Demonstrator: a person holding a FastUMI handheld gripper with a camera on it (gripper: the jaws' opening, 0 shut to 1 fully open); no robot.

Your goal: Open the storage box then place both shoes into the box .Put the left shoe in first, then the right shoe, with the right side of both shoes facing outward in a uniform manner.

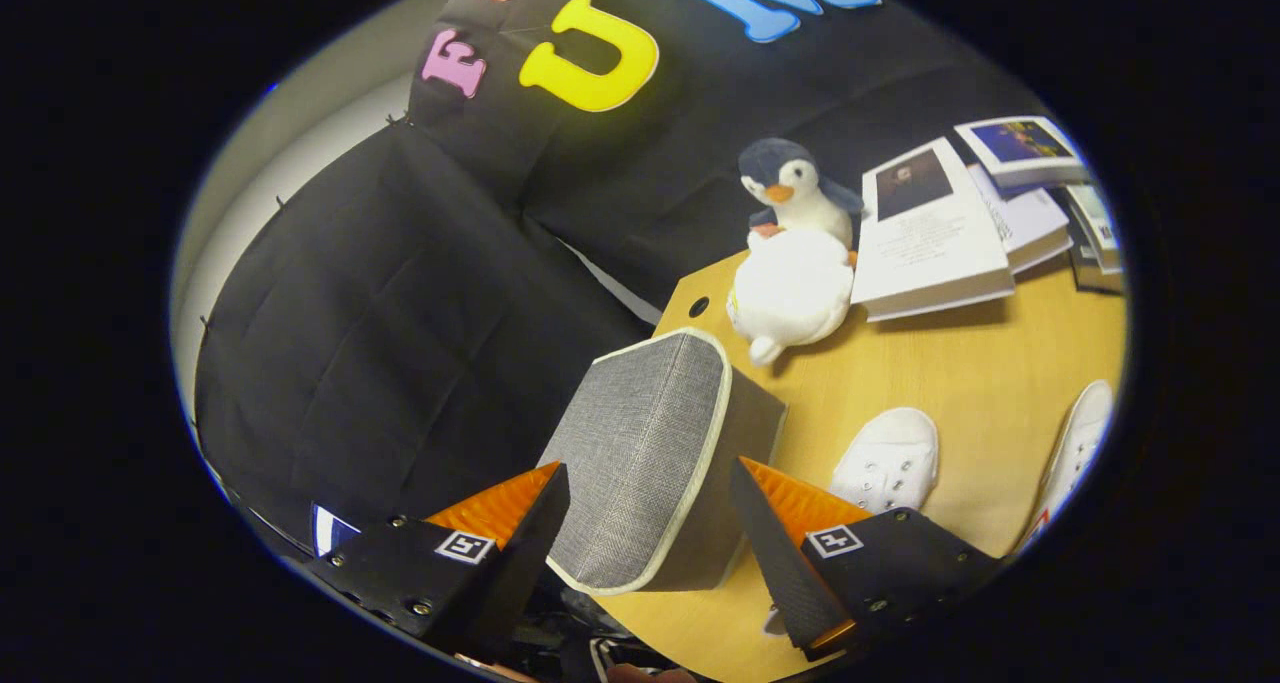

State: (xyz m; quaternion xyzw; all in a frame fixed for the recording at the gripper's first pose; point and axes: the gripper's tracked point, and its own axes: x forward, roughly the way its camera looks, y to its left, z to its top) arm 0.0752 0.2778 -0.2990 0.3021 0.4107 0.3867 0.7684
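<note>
we see our gripper [650, 508] with its two fingers spread wide apart, and the grey fabric storage box [650, 463] sits in the gap between them. the box shows us a grey woven face edged with pale piping, and a plainer brownish-grey side turned toward the right finger. we cannot tell whether either finger actually touches the fabric; the box looks to stand just inside the gap without being squeezed. we also cannot tell from here whether that piped grey face is its lid.

the box stands on the wooden table [980, 363], near the table's corner, where a small dark round hole is cut in the top. just beyond the right finger lies one white shoe [890, 463], its toe pointing toward the box, close beside it. a second white shoe [1075, 448] lies further to the right on the table, well apart from the first.

beyond the box, a plush penguin [795, 263] with a dark head, orange beak and white belly sits on the table. just beside it to the right lies a white booklet [930, 233] with a dark picture on its cover, and more books [1030, 163] are spread behind that.

the black cloth wall [400, 293] hangs beyond the table's corner.
</note>
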